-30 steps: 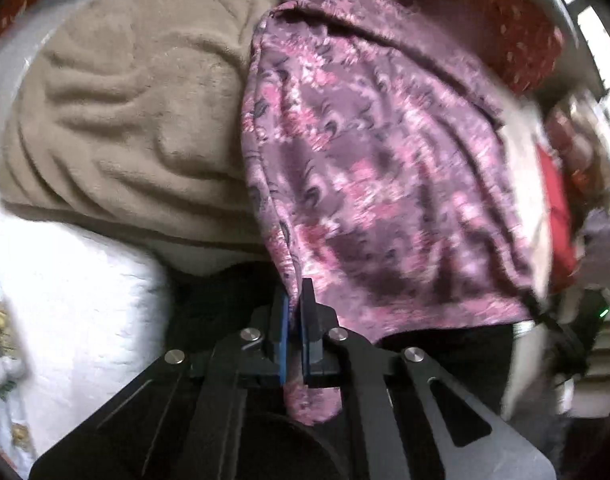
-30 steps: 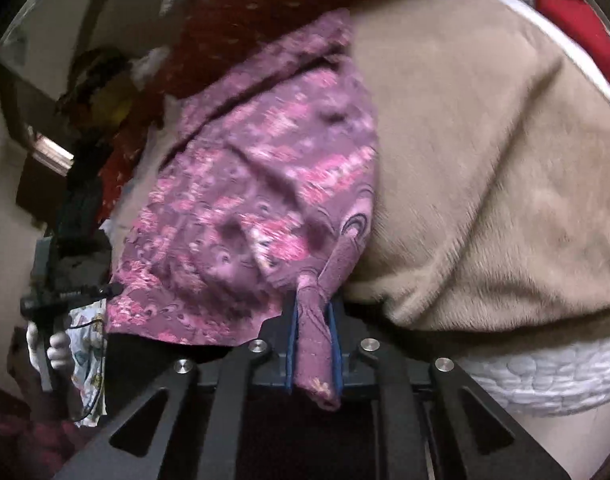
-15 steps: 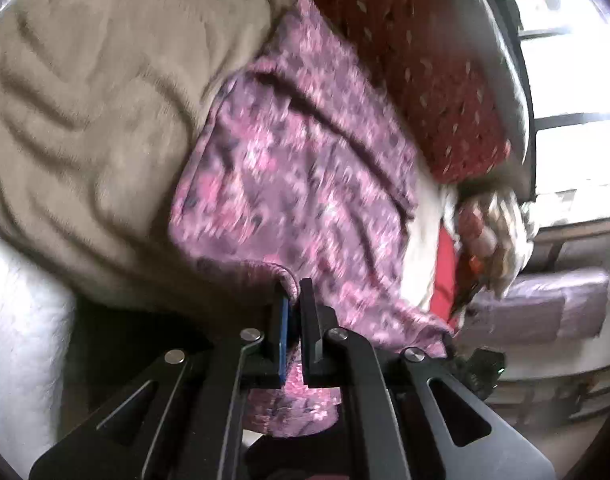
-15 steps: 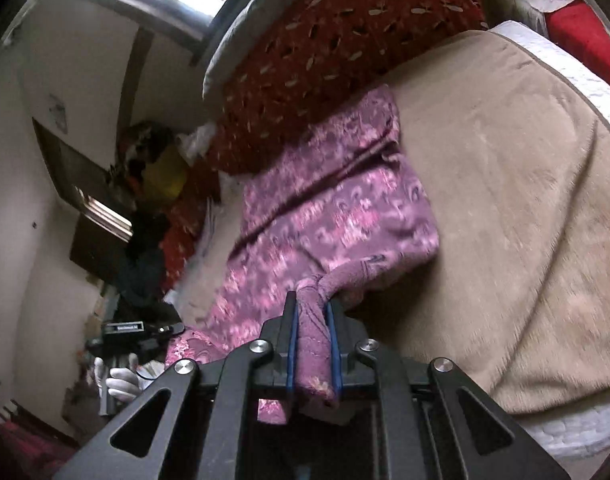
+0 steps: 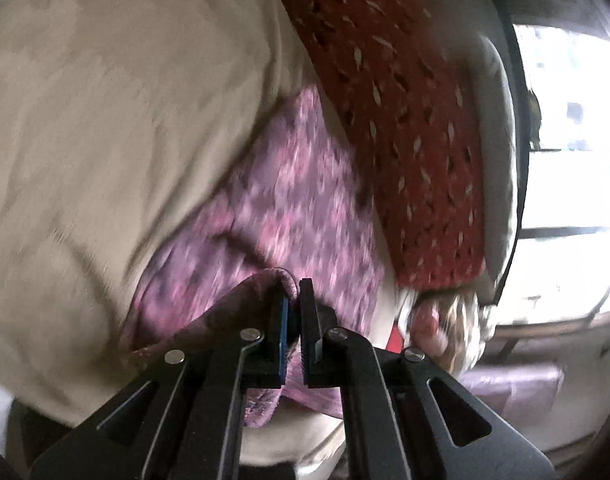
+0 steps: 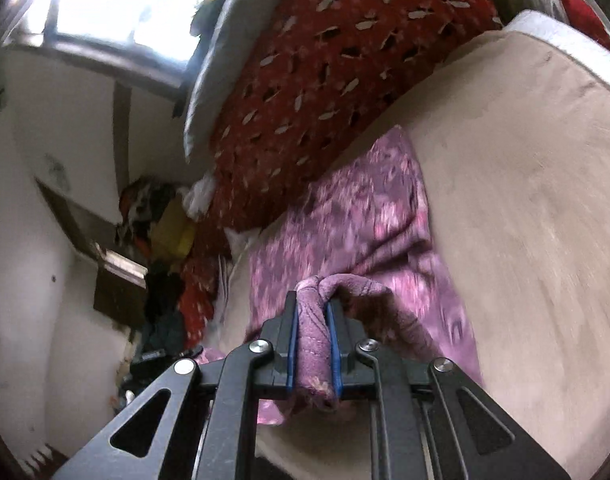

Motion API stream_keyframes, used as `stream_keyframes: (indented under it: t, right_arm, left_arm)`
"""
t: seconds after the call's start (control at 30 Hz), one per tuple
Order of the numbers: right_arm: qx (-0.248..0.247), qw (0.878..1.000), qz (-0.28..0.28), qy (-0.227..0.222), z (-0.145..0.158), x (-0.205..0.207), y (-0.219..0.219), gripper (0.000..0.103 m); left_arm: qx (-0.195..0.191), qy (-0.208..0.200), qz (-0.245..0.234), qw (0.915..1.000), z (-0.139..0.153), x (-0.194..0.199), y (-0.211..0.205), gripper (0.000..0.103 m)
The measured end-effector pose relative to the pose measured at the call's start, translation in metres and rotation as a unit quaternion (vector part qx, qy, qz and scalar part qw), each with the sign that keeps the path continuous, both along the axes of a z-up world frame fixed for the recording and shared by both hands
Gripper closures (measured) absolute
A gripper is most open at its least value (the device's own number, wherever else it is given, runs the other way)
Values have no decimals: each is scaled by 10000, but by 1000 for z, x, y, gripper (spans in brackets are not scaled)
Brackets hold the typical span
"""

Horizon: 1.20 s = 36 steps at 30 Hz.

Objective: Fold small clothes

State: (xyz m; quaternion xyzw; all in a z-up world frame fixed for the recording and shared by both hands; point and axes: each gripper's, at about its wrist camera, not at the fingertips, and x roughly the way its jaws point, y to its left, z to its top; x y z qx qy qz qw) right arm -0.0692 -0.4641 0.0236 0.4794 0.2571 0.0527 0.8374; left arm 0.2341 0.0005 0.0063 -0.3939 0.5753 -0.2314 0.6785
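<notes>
Both jaws gripped the cloth (image 5: pixel 289 208) — left gripper (image 5: pixel 292 308) pinching a thin edge, right gripper (image 6: pixel 313 312) clamping a bunched corner; ahead of them, the rest lay on the blanket (image 6: pixel 525 200).

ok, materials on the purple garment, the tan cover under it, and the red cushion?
Purple garment: thin woven or knit cloth, matte, printed pink pattern; it bunches softly in the right gripper.
Tan cover: looks like short-pile fleece or plush, matte and fuzzy.
Red cushion: textile with pale leaf-shaped marks; weave too blurred to tell.
</notes>
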Motion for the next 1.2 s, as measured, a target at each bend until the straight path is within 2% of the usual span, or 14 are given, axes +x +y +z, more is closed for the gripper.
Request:
stream_keyframes:
  t: [0.17, 0.33, 0.4, 0.5, 0.6, 0.63, 0.67, 0.77, 0.8, 0.83, 0.93, 1.0, 1.1, 1.2]
  right_arm:
    - [341, 9987, -381, 69, -19, 56, -36, 90]
    - [392, 9944, -598, 774, -59, 102, -60, 87]
    - [465, 9927, -572, 951, -69, 110, -65, 86]
    - [540, 9939, -514, 815, -65, 111, -72, 85]
    - [519, 9947, -686, 564, -54, 100, -83, 74]
    - [464, 9940, -856, 493, -50, 93, -87, 65]
    - [422, 9933, -973, 456, -47, 88, -90, 60]
    - [342, 9918, -1136, 484, -43, 72, -98, 60]
    - [279, 9917, -1125, 549, -42, 67, -98, 60]
    - [213, 9922, -1059, 625, -41, 64, -96, 60]
    - [-41, 9963, -614, 602, -34, 57, -80, 60]
    - [-180, 9980, -284, 529, -28, 57, -63, 60]
    - [-159, 9982, 256, 523, -31, 68, -42, 60]
    - [-134, 9957, 546, 730, -42, 90, -26, 60]
  left_arm:
    - [232, 35, 284, 9993, -15, 61, -24, 100]
    - [619, 330, 130, 9975, -45, 103, -49, 100]
    - [470, 498, 49, 9976, -51, 113, -50, 100]
    - [259, 476, -122, 9985, -41, 122, -48, 100]
    - [89, 307, -250, 9992, -22, 124, -46, 99]
    - [31, 225, -293, 9993, -16, 124, -45, 98]
    - [5, 119, -346, 9993, -10, 123, -43, 92]
    - [290, -276, -157, 9991, 4, 120, -29, 63]
    - [298, -303, -103, 9990, 5, 120, -23, 58]
    - [228, -298, -91, 9993, 4, 117, -18, 58]
    - [307, -447, -640, 9965, 0, 102, -27, 58]
    - [563, -687, -1251, 9882, -6, 84, -41, 56]
    - [656, -718, -1992, 9751, -23, 65, -64, 56]
    - [810, -600, -2380, 9660, -38, 60, -91, 56]
